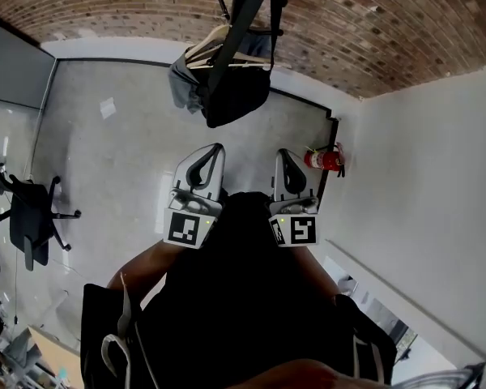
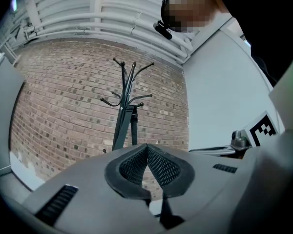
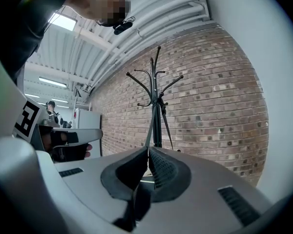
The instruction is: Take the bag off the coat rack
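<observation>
Slouchy black bag (image 1: pixel 235 96) hangs by its wide strap off the skinny metal coat rack (image 2: pixel 124 108), in front of a rough red brick wall (image 2: pixel 58 111). The left gripper (image 1: pixel 219 147) and right gripper (image 1: pixel 282 152) both have their mesh-textured black fingers (image 3: pixel 163 167) pressed together on nothing. The rack's top is cut off in the head view, and the gripper bodies hide the bag in the gripper views.
</observation>
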A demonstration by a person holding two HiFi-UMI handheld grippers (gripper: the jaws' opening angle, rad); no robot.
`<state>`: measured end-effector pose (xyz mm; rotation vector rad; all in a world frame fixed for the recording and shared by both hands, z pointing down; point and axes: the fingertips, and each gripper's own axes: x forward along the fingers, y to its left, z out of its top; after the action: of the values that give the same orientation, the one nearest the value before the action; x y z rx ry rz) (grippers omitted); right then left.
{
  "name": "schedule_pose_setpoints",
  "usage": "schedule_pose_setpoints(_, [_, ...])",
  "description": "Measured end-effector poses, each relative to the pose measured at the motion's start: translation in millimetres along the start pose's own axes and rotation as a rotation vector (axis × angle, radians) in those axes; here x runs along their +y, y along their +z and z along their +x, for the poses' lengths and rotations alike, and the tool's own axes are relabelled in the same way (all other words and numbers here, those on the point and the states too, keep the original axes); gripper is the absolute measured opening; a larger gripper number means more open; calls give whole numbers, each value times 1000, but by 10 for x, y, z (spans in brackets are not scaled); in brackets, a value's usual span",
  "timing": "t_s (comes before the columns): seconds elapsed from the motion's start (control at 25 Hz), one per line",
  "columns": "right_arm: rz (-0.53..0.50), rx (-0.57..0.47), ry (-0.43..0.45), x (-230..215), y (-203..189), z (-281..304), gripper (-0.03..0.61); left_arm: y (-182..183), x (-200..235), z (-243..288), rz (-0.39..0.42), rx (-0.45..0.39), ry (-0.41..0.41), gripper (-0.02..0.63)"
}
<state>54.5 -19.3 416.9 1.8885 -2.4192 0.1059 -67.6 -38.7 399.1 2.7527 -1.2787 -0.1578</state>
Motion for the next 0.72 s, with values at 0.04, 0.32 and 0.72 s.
schedule_pose_setpoints(0.04, [-7,-4,7,12,18,71,22,11,61,33,-1,-1,8,20])
schedule_pose_setpoints(0.32, [0,-29,13,-120,114,340,23,9,240,226,9,5,56,20])
schedule_pose_setpoints(0.72, [-5,-63,58,-303,323,704,23,257,389,642,-26,-90,104,20])
